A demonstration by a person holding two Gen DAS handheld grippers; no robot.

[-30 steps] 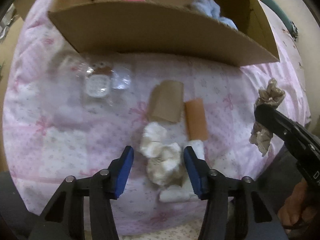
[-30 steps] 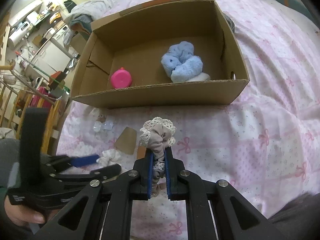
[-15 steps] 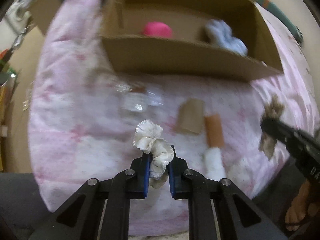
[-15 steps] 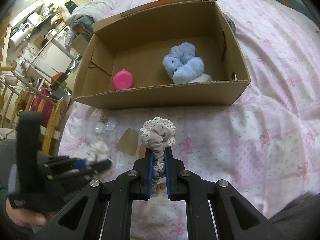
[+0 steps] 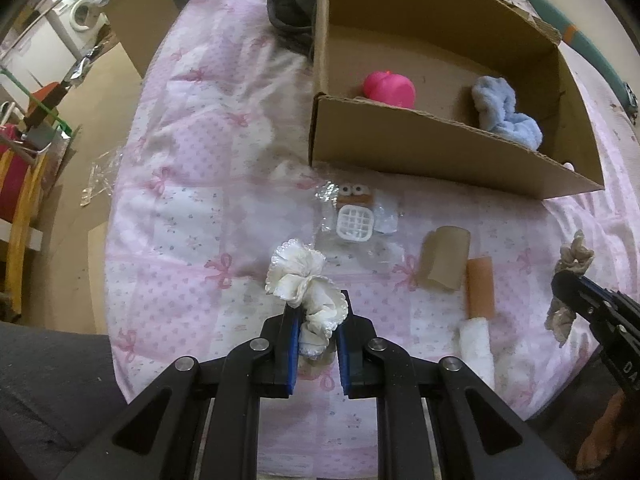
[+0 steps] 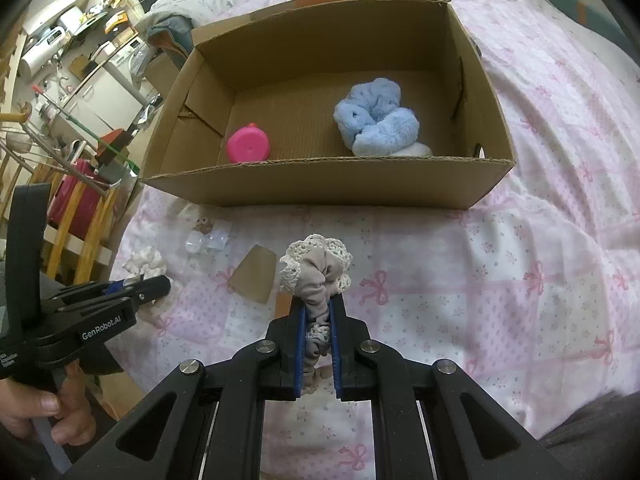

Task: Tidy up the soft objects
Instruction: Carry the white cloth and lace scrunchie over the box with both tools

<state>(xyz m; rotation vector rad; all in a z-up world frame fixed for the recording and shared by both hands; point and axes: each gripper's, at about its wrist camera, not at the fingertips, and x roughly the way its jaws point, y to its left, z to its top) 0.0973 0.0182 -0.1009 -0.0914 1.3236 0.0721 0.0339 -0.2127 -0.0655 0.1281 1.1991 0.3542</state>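
My left gripper (image 5: 318, 310) is shut on a white lace-edged scrunchie (image 5: 304, 280) and holds it above the pink bedspread; that scrunchie also shows in the right wrist view (image 6: 145, 262). My right gripper (image 6: 318, 312) is shut on a beige scrunchie with cream lace trim (image 6: 316, 272), in front of the cardboard box (image 6: 320, 188); it shows at the right edge of the left wrist view (image 5: 570, 268). The box holds a fluffy blue scrunchie (image 6: 378, 120) and a pink round item (image 6: 248, 145).
On the bedspread lie a clear packet with a small white grid item (image 5: 356, 218), a flattened cardboard tube (image 5: 444, 264), an orange roll (image 5: 480, 286) and a white roll (image 5: 476, 346). A dark cloth (image 5: 292, 12) lies left of the box. The bed edge drops off at left.
My left gripper closed on the white scrunchie, lifted it off the bedspread and swung left. My right gripper held still with the beige scrunchie.
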